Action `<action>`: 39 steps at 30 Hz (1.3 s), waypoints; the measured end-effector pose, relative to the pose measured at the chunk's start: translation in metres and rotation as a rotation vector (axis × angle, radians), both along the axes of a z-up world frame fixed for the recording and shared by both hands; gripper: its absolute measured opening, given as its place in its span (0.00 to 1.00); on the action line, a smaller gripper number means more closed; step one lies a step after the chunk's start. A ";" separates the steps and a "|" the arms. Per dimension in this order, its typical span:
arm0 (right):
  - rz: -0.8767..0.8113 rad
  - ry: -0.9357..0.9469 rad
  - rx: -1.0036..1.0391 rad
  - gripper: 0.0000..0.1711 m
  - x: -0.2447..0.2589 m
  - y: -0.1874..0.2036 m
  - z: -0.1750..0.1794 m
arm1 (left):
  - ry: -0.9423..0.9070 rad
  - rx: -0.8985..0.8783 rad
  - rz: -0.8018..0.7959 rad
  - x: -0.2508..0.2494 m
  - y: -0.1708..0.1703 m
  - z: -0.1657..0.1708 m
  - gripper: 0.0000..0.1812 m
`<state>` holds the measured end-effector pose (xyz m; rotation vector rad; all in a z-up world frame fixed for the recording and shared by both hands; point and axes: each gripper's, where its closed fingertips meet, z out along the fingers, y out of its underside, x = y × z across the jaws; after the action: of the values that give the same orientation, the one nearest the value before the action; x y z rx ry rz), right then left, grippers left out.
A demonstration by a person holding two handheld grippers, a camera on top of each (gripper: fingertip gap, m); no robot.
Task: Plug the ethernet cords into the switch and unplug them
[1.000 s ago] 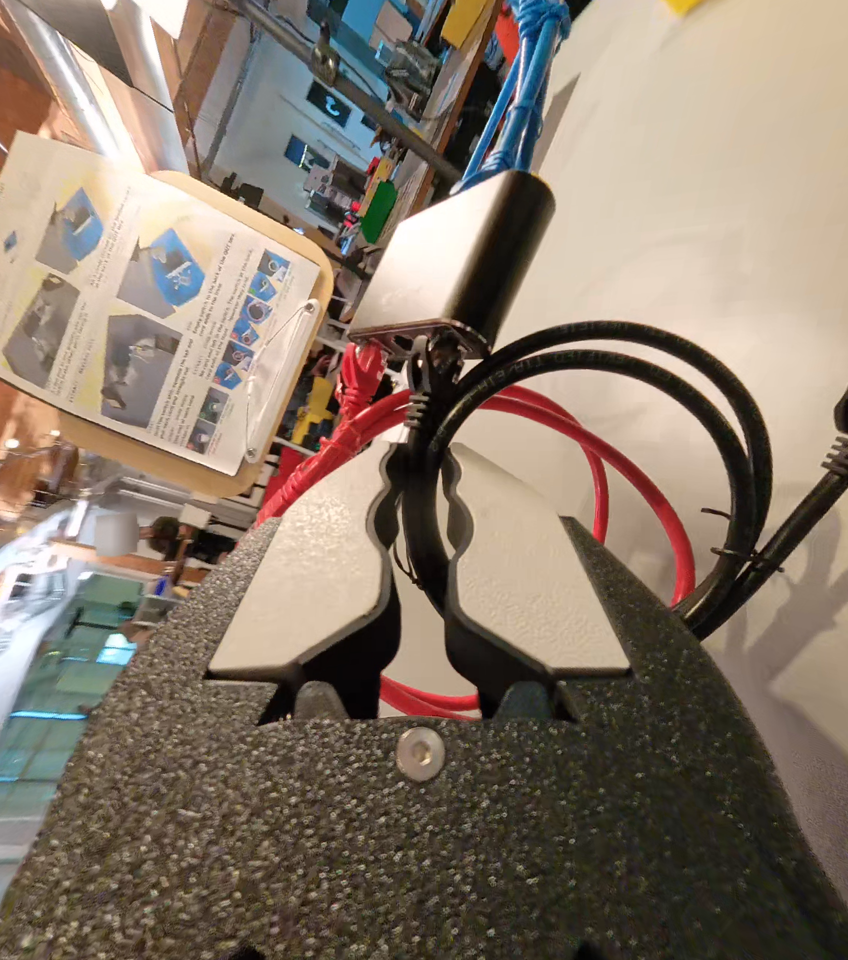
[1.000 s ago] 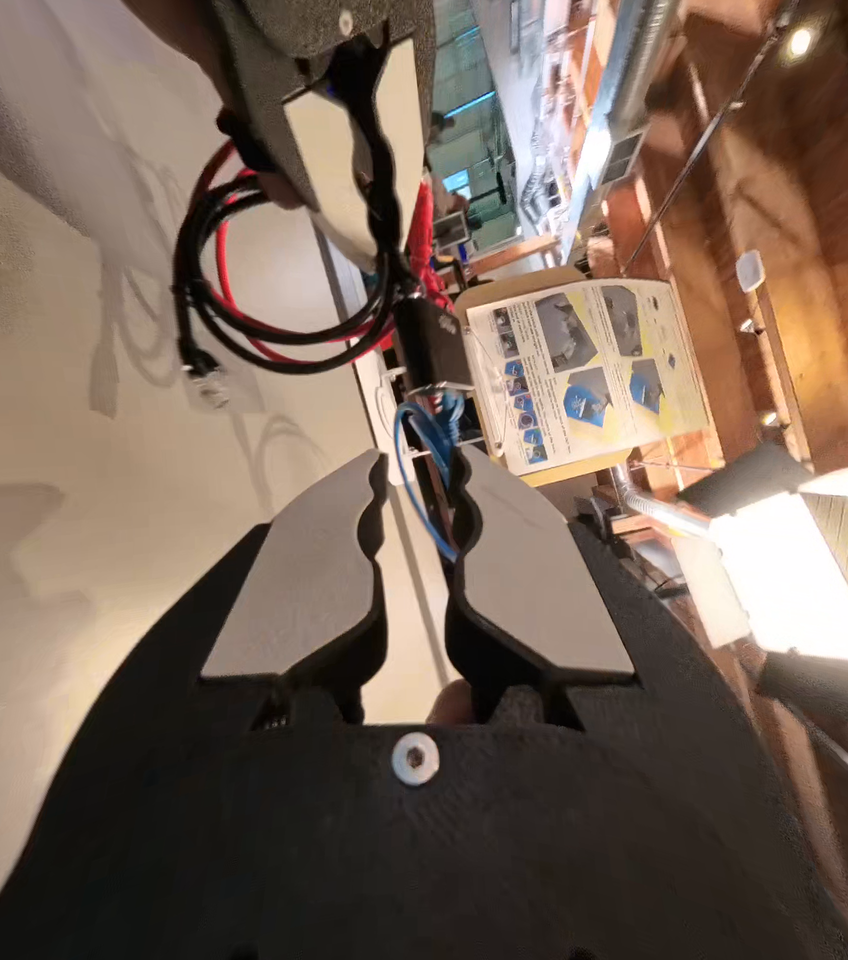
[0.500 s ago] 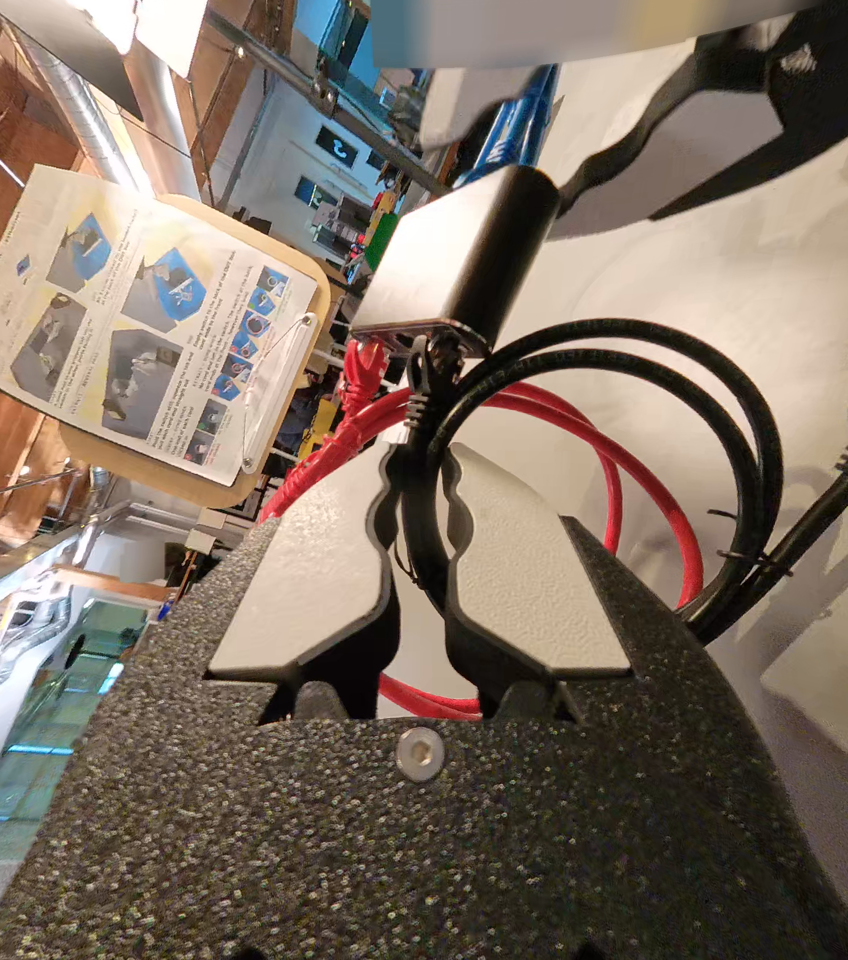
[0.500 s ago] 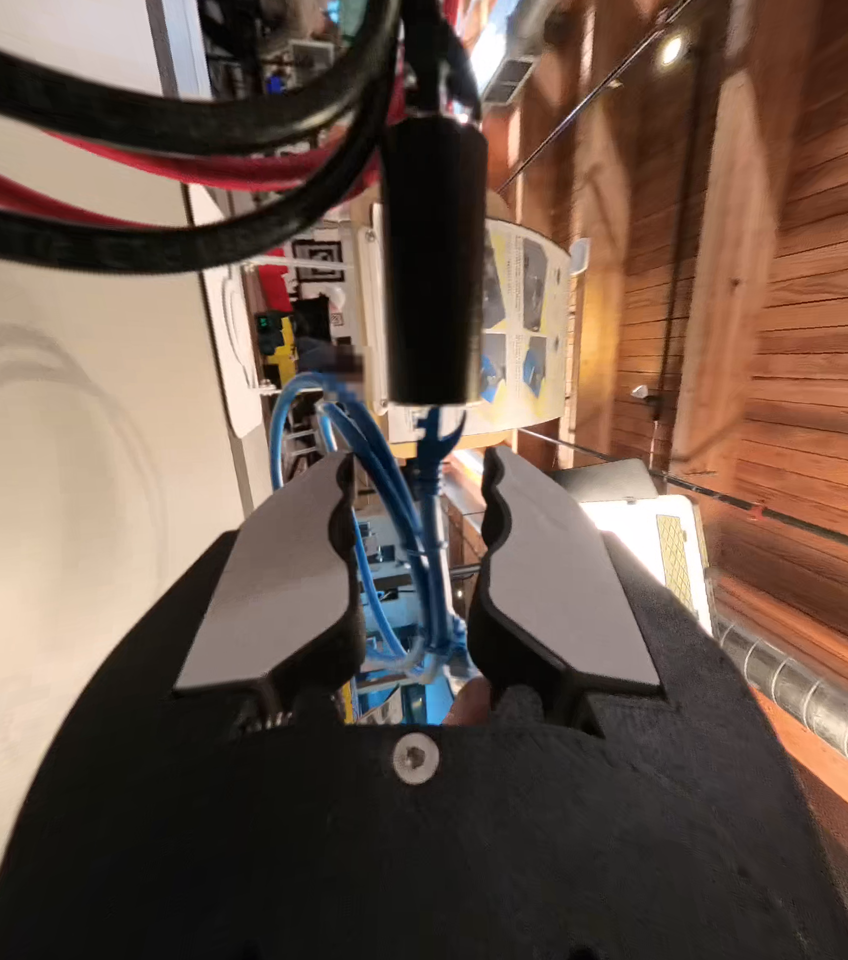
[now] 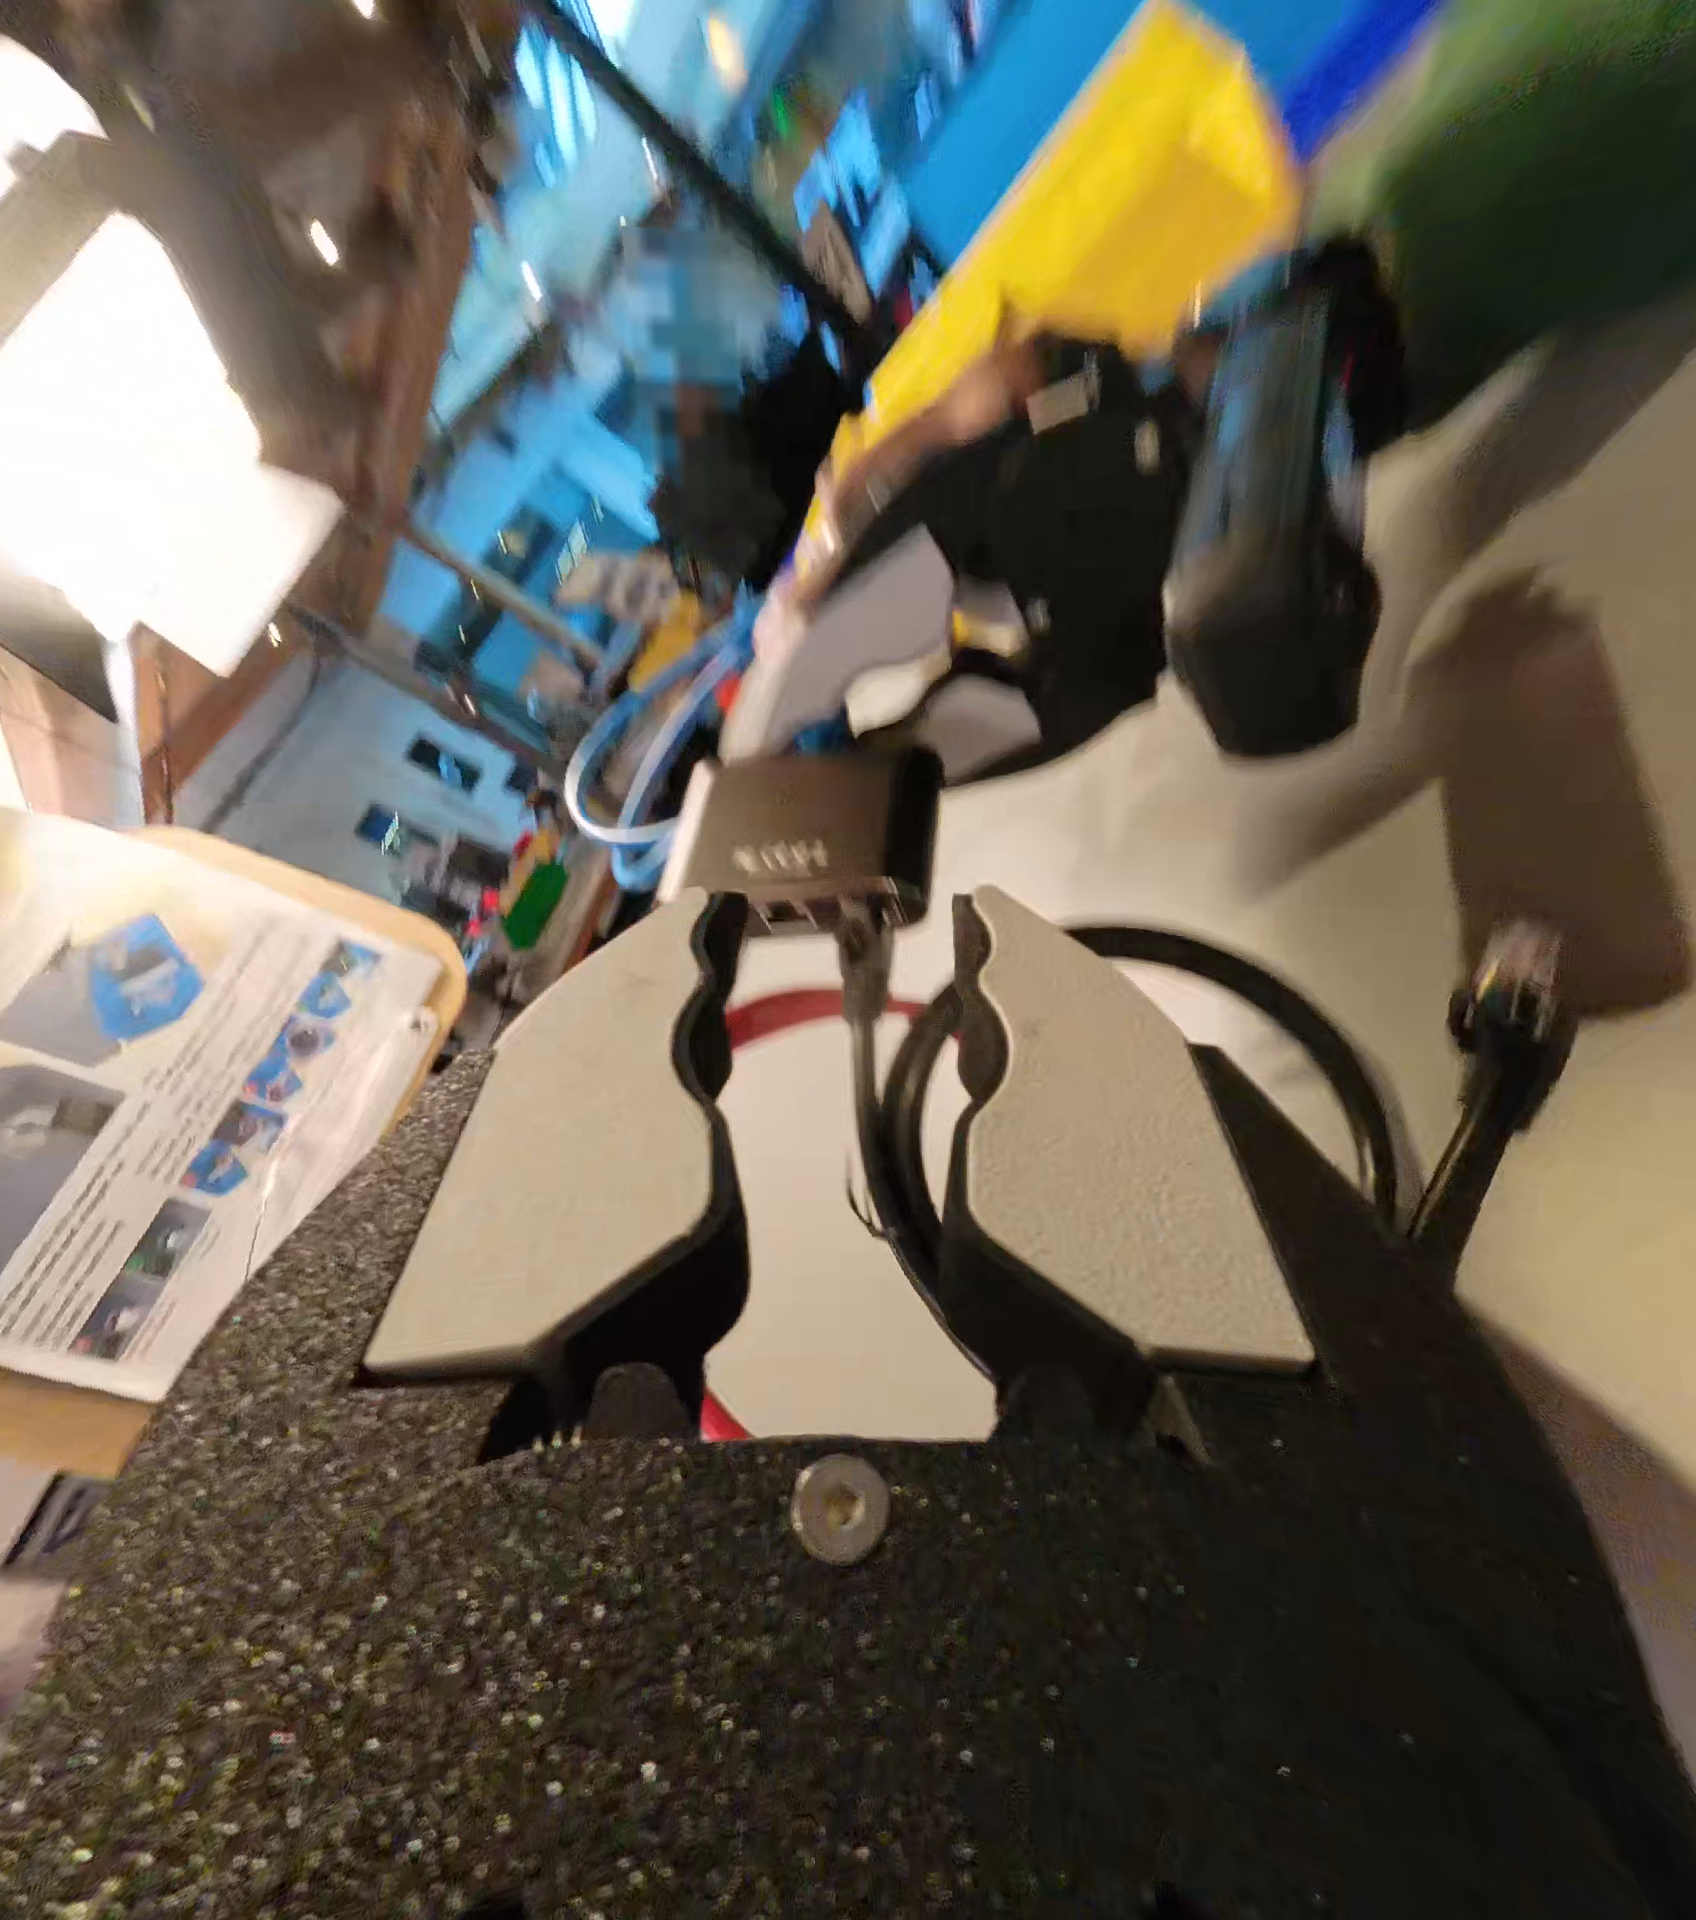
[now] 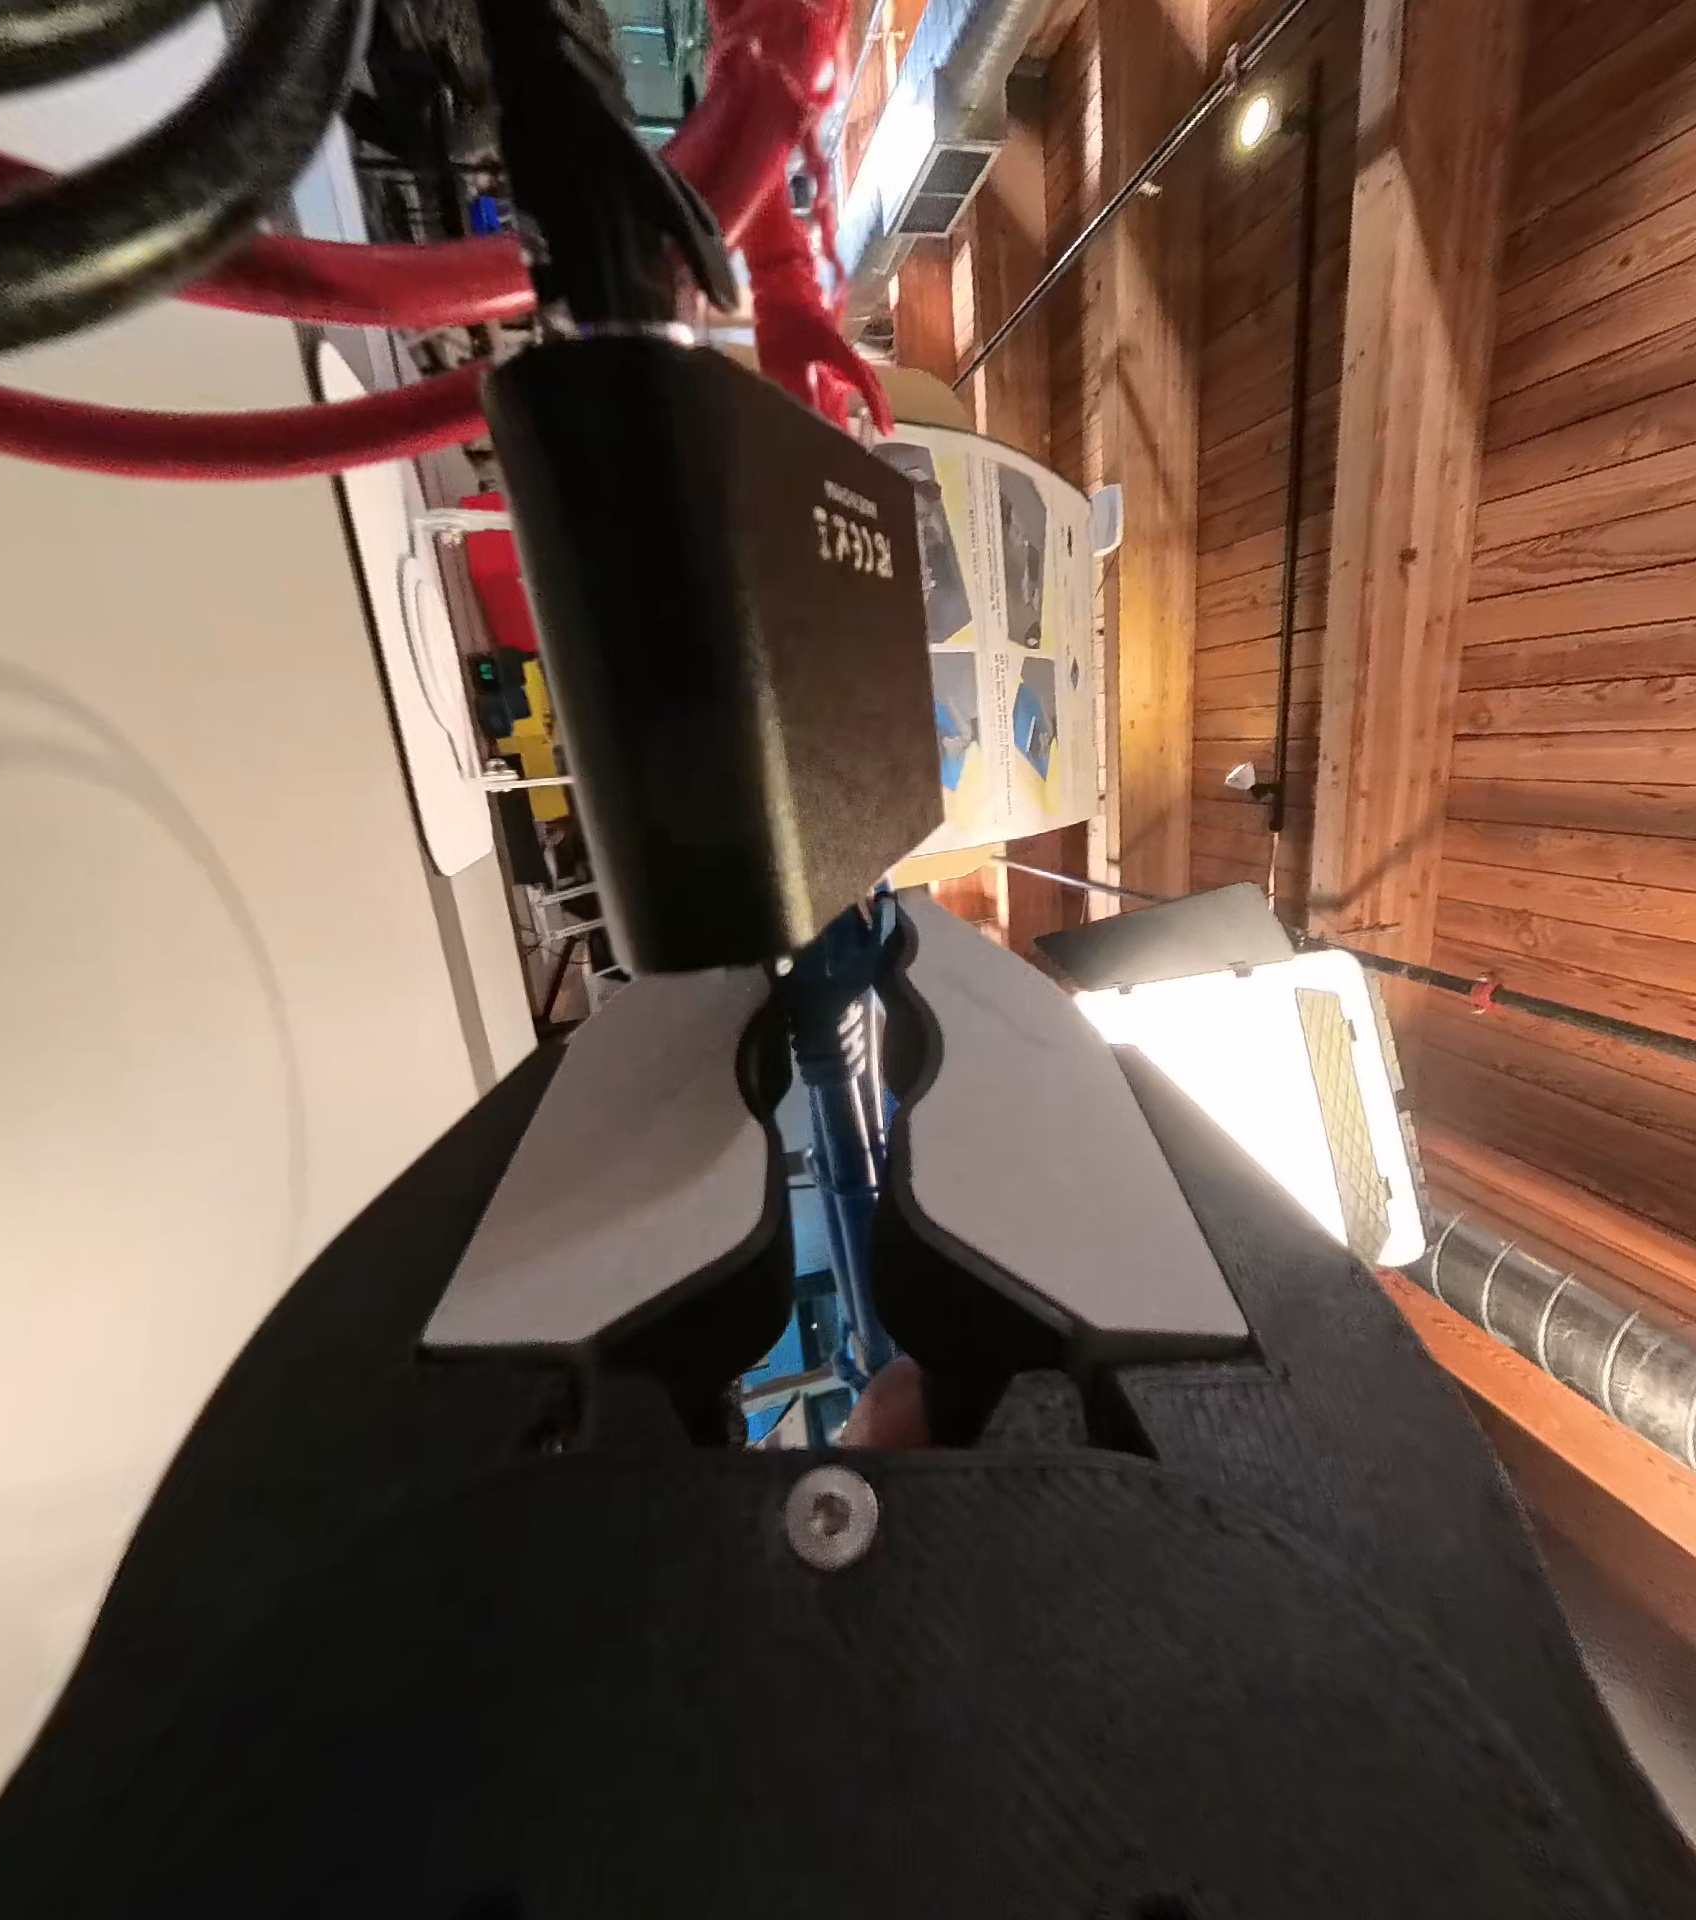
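Note:
The black switch [image 5: 802, 842] sits just past my left gripper [image 5: 833, 925], which is open. The black cord [image 5: 865, 1039] runs between its pads, nearer the right one, and neither presses on it. The cord's plug sits in the switch's near face, and its other plug [image 5: 1514, 977] lies loose on the right. A red cord [image 5: 792, 1013] loops below. My right gripper [image 6: 839, 997] is shut on the blue cord's plug [image 6: 839, 1029] at the near end of the switch [image 6: 719, 644]. One of its fingers [image 5: 844, 644] shows behind the switch in the left wrist view.
The white table [image 5: 1602, 1247] spreads to the right. A clipboard with a printed sheet [image 5: 96, 1060] stands at the left. Blue cord loops [image 5: 615, 769] hang behind the switch. Red cords [image 6: 200, 447] and a black cord [image 6: 605, 208] leave the switch's far end. A bright light panel [image 6: 1259, 1091] is on the right. Some 12 cm of space lies between my two pairs of fingers.
My left gripper has opened, let go of the black cord and drawn back from the switch. My right gripper moved up to the switch, opened wide, then shut on the blue plug.

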<state>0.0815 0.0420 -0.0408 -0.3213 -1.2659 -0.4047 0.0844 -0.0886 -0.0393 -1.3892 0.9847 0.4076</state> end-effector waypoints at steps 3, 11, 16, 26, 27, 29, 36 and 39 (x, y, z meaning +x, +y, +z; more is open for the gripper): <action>0.046 0.019 0.066 0.07 0.003 -0.007 0.007 | -0.230 0.079 -0.047 -0.008 -0.017 0.044 0.26; 0.188 0.093 0.247 0.07 0.008 -0.053 0.027 | -0.590 0.051 -0.031 -0.061 -0.036 0.080 0.37; 0.329 0.091 0.354 0.07 0.012 -0.089 0.028 | -0.785 -0.236 -0.203 -0.055 -0.050 0.065 0.33; 0.480 0.091 0.487 0.08 0.015 -0.147 0.027 | -0.741 -0.740 -0.292 0.011 -0.042 -0.002 0.40; 0.484 0.092 0.495 0.08 0.015 -0.150 0.027 | -0.750 -0.767 -0.313 0.017 -0.041 -0.005 0.40; 0.491 0.089 0.501 0.08 0.015 -0.152 0.026 | -0.757 -0.822 -0.364 0.031 -0.042 -0.011 0.36; 0.486 0.061 0.429 0.08 0.013 -0.138 0.023 | -0.739 -0.898 -0.381 0.051 -0.035 -0.033 0.21; 0.460 0.098 0.301 0.15 0.012 -0.126 0.033 | -0.727 -0.793 -0.330 0.042 -0.025 -0.025 0.20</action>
<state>0.0938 -0.0838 -0.0073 0.2043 -1.1224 -0.1764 0.1260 -0.1135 -0.0642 -1.8226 0.7465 -0.7808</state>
